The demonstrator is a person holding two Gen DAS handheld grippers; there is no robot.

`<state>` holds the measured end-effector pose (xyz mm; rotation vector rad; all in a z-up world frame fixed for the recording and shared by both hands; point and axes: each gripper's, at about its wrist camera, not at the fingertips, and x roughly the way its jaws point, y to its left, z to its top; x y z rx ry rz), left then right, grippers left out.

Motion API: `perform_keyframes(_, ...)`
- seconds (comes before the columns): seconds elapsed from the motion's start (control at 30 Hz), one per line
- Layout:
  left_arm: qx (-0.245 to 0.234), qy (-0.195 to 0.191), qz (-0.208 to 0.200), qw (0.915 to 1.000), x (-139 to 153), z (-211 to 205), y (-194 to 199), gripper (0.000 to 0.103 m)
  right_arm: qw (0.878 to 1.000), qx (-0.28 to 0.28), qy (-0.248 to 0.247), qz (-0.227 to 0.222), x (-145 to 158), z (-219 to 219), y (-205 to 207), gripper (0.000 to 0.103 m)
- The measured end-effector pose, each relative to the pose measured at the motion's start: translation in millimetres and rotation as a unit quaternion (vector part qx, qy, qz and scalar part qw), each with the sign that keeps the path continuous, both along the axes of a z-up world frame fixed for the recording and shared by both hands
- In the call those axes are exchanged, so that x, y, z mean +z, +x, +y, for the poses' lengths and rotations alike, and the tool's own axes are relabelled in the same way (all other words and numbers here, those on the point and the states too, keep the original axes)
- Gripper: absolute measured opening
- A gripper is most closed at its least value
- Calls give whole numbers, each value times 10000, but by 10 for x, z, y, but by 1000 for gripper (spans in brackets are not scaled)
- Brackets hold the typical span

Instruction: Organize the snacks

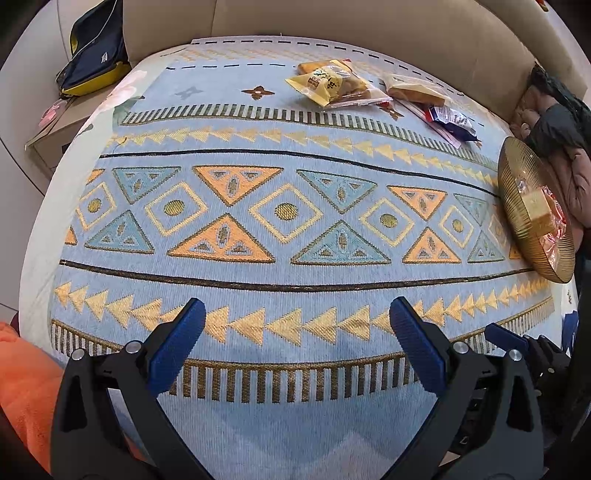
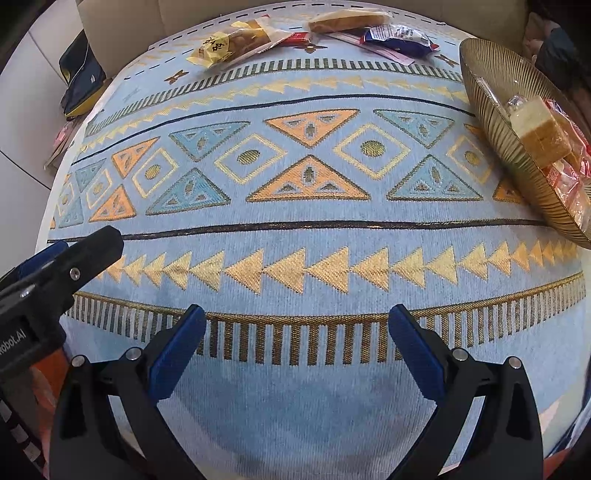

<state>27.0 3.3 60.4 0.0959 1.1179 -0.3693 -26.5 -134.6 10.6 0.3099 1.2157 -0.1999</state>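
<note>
Hovering low over the near edge of the blue woven cloth with orange and gold triangle bands [image 2: 295,229], the right gripper [image 2: 297,345] has its blue-padded jaws spread wide with nothing between them. The left gripper [image 1: 297,338] hangs just beside it in the same released state, also empty; its black body shows at the left edge of the right wrist view.

Judging by the layout, the task is between pickups: some snacks already sit in the ribbed golden glass bowl [image 2: 480,110], among them a clear-wrapped pale cake block [image 2: 541,129] over red-printed wrappers, while others lie loose and wait to be gathered.

Those loose snacks lie well apart from both grippers, along the far edge of the cloth near the beige sofa back [image 1: 332,22]. From left to right in the right wrist view: a yellow-labelled clear bag of golden pastries [image 2: 229,46], a clear-wrapped flat tan cake [image 2: 347,18], then a blue and white foil packet [image 2: 400,38] resting on a pale pink strip. The bowl stands to the right, nearer the right gripper than the left.

The next move probably calls for a long forward reach to one packet, jaws kept wide, then closing gently on crinkly film.
</note>
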Motion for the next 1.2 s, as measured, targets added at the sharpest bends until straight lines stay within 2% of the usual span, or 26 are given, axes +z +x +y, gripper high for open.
perform_keyframes(0.27,-85,-3,-119,9999,106,14,-16,99,9999,-41,0,-108,92,-15,-21,98)
perform_keyframes(0.47,-388,-187,-305,9986,455,-15,266,99,9991,-63,-246,-353,519,-232,20,98)
perform_keyframes(0.53,-567,-118,-456,9973,570,-104,442,99,9975,-12,-477,-525,752,-376,133,98)
perform_keyframes(0.67,-1121,-52,-579,9920,720,-395,931,99,9862,300,-1461,-719,1171,-741,602,98)
perform_keyframes(0.8,-1507,249,-675,9860,621,-688,1451,98,9717,810,-2087,-753,1350,-1212,1126,98)
perform_keyframes(0.87,-1627,247,-527,9850,506,-791,1679,91,9603,1180,-2440,-659,1335,-1461,1433,98)
perform_keyframes(0.9,-1682,213,-424,9846,446,-835,1778,84,9585,1340,-2453,-566,1292,-1557,1562,98)
perform_keyframes(0.93,-1728,192,-332,9842,389,-887,1874,81,9578,1516,-2402,-431,1237,-1648,1691,98)
perform_keyframes(1.03,-1918,291,-213,9808,220,-1078,2116,81,9521,2131,-2190,92,988,-1835,2071,97)
perform_keyframes(1.1,-2139,485,-205,9754,108,-1240,2253,81,9438,2448,-2201,294,836,-1879,2278,97)
perform_keyframes(1.2,-2278,703,-170,9710,-12,-1398,2378,81,9401,2786,-1869,610,601,-1932,2543,97)
